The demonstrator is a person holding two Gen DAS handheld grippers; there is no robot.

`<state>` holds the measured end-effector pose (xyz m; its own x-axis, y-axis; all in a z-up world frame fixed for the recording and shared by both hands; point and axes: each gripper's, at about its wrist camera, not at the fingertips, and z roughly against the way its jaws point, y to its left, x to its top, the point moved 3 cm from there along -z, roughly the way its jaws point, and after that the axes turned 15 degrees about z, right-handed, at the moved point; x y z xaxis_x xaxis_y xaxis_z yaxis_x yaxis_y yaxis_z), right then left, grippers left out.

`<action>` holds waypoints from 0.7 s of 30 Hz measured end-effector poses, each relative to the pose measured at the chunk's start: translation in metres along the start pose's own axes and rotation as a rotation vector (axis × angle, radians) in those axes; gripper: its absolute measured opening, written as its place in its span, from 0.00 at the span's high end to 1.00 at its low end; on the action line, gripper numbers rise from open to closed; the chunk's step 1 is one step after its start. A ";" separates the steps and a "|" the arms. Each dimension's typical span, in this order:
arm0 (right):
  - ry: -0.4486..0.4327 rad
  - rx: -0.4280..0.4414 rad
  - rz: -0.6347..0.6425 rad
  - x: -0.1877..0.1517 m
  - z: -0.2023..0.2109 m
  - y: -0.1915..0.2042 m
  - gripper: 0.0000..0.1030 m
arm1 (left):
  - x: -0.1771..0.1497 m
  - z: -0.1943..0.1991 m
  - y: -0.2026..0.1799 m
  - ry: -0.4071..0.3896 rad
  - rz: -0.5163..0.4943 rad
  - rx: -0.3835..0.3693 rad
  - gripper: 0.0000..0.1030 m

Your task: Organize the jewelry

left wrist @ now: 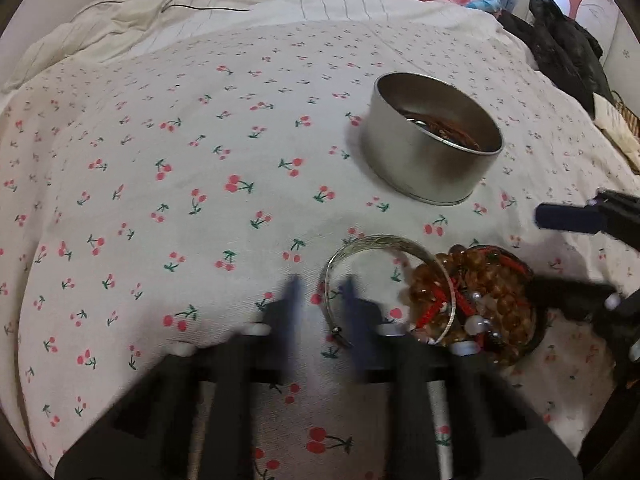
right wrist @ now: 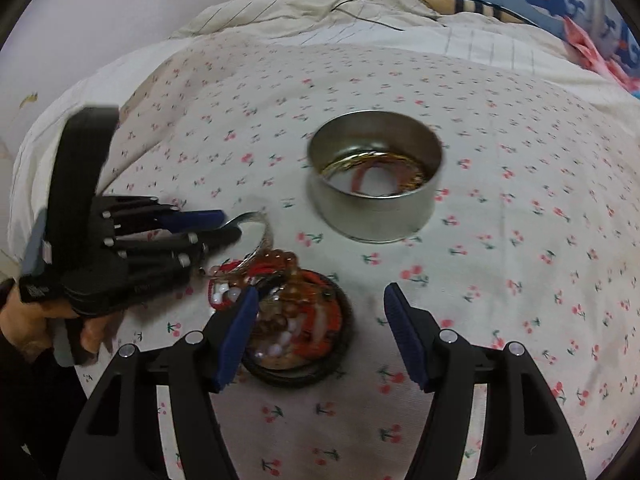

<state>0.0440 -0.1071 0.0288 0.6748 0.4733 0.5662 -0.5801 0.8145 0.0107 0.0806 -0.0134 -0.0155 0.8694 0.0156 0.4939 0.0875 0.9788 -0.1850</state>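
Note:
A silver bangle (left wrist: 384, 242) lies on the cherry-print sheet, leaning on a dark round dish (left wrist: 538, 332) heaped with amber beads, red cords and pearls (left wrist: 496, 292). My left gripper (left wrist: 323, 294) is blurred in the left wrist view, its fingers astride the bangle's left rim. In the right wrist view this left gripper (right wrist: 228, 226) is shut on the bangle (right wrist: 256, 218). My right gripper (right wrist: 320, 290) hangs open over the bead pile (right wrist: 296, 316), its left pad above the beads. A round metal tin (left wrist: 424, 172) (right wrist: 372, 216) behind holds gold and red bangles.
The cherry-print sheet (left wrist: 180, 200) covers the bed. A cream quilt with a thin black cable (left wrist: 192, 4) lies at the back. Black clothing (left wrist: 560, 52) sits at the far right, and a person's hand (right wrist: 32, 320) holds the left gripper.

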 end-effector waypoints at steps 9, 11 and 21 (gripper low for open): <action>-0.052 0.054 0.063 0.006 0.002 0.018 0.39 | 0.014 0.019 0.032 -0.051 0.112 -0.016 0.98; -0.083 0.080 0.114 0.011 0.004 0.032 0.39 | 0.012 0.016 0.034 -0.040 0.114 -0.013 0.98; -0.026 0.094 0.279 0.018 -0.017 0.079 0.50 | 0.007 0.004 0.030 0.017 0.091 0.006 0.90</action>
<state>0.0184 -0.0287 0.0261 0.4723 0.6645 0.5791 -0.7821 0.6189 -0.0724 0.0874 0.0174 -0.0142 0.8818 0.1007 0.4608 0.0054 0.9748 -0.2232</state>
